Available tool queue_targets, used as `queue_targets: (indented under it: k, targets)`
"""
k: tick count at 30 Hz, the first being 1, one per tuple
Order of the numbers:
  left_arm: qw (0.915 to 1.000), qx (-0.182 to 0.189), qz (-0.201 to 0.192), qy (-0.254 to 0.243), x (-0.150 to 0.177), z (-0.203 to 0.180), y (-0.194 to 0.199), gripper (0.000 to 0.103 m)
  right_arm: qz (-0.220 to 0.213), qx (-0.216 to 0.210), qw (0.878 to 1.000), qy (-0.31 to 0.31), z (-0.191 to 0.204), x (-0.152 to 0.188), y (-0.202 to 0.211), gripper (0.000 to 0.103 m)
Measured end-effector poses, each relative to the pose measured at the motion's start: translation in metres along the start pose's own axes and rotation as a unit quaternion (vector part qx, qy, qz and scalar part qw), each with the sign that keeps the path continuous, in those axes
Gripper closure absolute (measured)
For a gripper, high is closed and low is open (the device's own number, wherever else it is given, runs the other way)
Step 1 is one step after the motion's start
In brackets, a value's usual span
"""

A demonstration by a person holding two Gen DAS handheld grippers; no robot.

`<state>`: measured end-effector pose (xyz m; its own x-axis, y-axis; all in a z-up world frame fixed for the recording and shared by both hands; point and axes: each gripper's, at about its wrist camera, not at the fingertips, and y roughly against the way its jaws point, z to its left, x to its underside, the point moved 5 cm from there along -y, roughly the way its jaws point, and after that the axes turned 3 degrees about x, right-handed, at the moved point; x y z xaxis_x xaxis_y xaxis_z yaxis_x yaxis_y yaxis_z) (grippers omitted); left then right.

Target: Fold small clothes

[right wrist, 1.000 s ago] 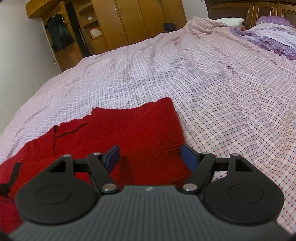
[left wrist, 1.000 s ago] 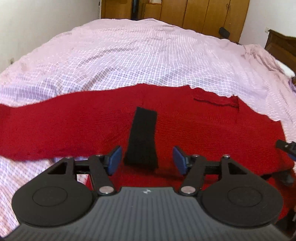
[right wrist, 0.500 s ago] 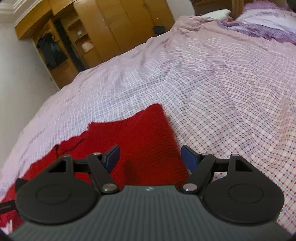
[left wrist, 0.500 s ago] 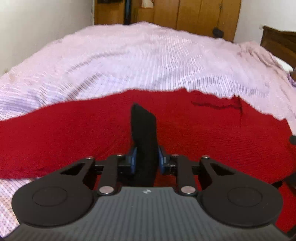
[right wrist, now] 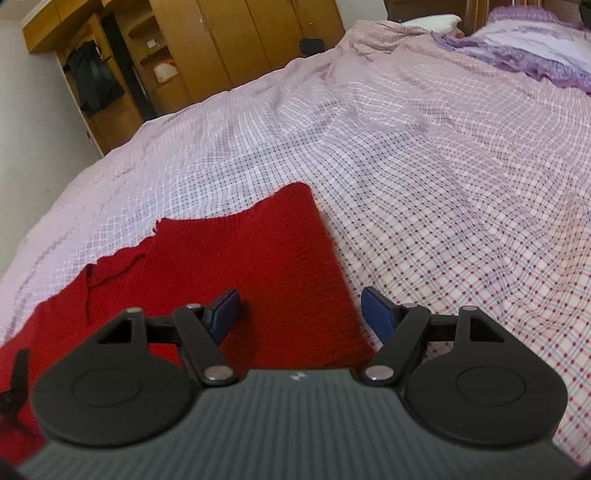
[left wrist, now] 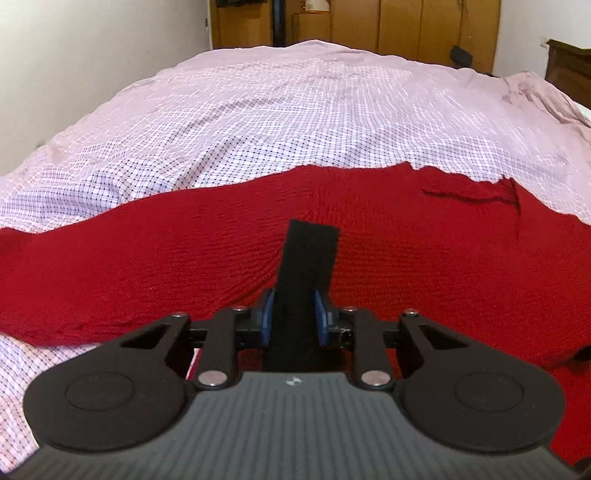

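Note:
A red knitted garment (left wrist: 155,258) lies spread flat across the checked bedsheet (left wrist: 295,122). A black ribbed band (left wrist: 308,266) lies on it, running away from me. My left gripper (left wrist: 293,321) is shut on the near end of this band. In the right wrist view the garment's right end (right wrist: 258,266) lies under my right gripper (right wrist: 301,312), which is open and empty; its right fingertip (right wrist: 376,310) hangs past the garment's right edge over the sheet.
Wooden wardrobes (left wrist: 406,26) stand beyond the bed's far end. Purple pillows and bedding (right wrist: 528,48) lie at the far right. A white wall (left wrist: 74,74) runs along the left. Part of the left gripper (right wrist: 14,384) shows at the right wrist view's left edge.
My left gripper closed on the black band and has lifted its near end slightly. My right gripper stayed open and shifted a little over the garment's right end.

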<state>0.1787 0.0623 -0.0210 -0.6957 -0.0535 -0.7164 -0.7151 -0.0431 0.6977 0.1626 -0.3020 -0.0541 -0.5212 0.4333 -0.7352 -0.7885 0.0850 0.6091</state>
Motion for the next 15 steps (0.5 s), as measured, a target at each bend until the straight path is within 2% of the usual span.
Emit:
queue_targets:
  k: [5, 7, 9, 15]
  targets:
    - [1.0000, 0.003, -0.001, -0.002, 0.006, 0.009, 0.024, 0.075, -0.003, -0.003, 1.000, -0.002, 0.000, -0.001, 0.004, 0.028]
    - [0.9999, 0.004, 0.002, 0.009, 0.009, 0.018, 0.034, 0.068, -0.005, -0.007, 1.000, -0.002, 0.002, -0.003, 0.009, 0.028]
    - [0.9996, 0.009, 0.003, 0.026, 0.011, 0.031, 0.046, 0.056, -0.011, -0.015, 1.000, 0.001, 0.005, -0.005, 0.021, 0.028]
    - [0.9988, -0.015, -0.007, 0.046, 0.013, 0.069, 0.075, 0.043, -0.016, -0.036, 0.999, 0.020, 0.015, -0.006, 0.061, 0.028]
